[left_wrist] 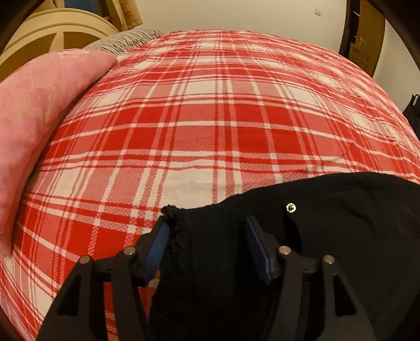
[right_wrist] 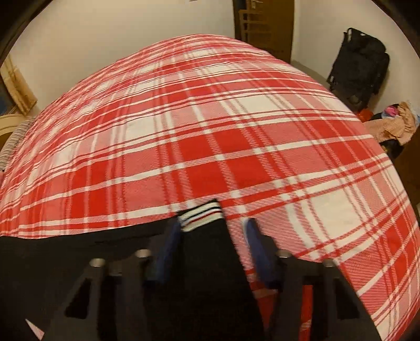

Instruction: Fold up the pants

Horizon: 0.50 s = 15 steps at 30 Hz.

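Observation:
Black pants (left_wrist: 341,209) lie on the near part of a bed with a red and white plaid sheet (left_wrist: 210,118). A metal snap (left_wrist: 290,208) shows on the black cloth. My left gripper (left_wrist: 207,223) is open, its blue pads (left_wrist: 157,246) on either side of a frayed black edge of the pants. In the right wrist view the pants (right_wrist: 65,257) fill the lower left. My right gripper (right_wrist: 212,228) is open around a pants corner with a white, black and red striped band (right_wrist: 200,213). This view is blurred.
A pink pillow (left_wrist: 39,105) lies at the left of the bed, with a striped cloth (left_wrist: 126,39) behind it. A black bag (right_wrist: 359,63) and a heap of clothes (right_wrist: 393,123) are on the floor to the right. A wooden door (right_wrist: 265,23) stands behind.

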Motion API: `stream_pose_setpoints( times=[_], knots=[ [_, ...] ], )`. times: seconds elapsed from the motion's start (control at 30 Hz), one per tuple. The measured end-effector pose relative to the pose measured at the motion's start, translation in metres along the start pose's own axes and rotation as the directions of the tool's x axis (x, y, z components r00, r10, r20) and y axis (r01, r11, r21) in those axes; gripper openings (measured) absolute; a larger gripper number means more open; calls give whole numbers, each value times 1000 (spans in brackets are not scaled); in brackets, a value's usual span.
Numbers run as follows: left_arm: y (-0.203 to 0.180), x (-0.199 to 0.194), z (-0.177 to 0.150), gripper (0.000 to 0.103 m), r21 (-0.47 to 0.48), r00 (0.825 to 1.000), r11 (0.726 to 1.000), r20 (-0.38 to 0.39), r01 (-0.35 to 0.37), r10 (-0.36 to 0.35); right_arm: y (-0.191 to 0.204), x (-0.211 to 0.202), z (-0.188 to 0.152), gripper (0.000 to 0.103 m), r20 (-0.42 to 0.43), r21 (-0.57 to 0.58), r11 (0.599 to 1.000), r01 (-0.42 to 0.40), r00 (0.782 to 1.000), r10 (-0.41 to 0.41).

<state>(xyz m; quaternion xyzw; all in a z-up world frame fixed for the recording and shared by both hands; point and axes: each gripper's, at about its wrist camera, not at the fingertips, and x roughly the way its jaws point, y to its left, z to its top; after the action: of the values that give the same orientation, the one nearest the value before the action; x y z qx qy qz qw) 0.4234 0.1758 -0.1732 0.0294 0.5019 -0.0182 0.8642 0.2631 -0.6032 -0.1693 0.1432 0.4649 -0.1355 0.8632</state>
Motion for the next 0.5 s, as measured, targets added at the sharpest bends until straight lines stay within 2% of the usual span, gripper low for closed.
stream_pose_setpoints(
  times=[0.07,0.1,0.13,0.17,0.2,0.23,0.27,0.37,0.5],
  knots=[
    [0,1,0,66,24,1000,999,12,21,-21,9,0,1,28,0,-13,1000,17,1000,-17],
    [0,2,0,67,27,1000,999,21,23,-23,14,-2,-1,17,3,-20,999,38,999,-38],
    [0,3,-1,64,28,999,999,33,39,-40,15,-3,-1,10,8,-23,998,59,998,-59],
    [-1,3,0,59,29,998,998,40,49,-50,14,-6,-3,7,13,-17,998,58,998,-58],
    [-4,3,-1,56,44,998,998,46,49,-51,13,-11,-5,6,25,-4,999,44,999,-44],
    [-8,1,-1,46,70,997,996,49,51,-54,12,-18,-7,6,40,5,999,39,998,-39],
    [-10,-1,-1,30,85,997,995,53,60,-65,12,-24,-9,6,53,8,999,40,998,-40],
    [-17,-13,0,23,115,996,992,72,51,-59,12,-55,-23,5,110,8,1000,30,993,-31],
    [-13,-44,0,23,135,986,989,152,52,-73,6,-97,-39,5,166,21,1000,7,986,-11]
  ],
)
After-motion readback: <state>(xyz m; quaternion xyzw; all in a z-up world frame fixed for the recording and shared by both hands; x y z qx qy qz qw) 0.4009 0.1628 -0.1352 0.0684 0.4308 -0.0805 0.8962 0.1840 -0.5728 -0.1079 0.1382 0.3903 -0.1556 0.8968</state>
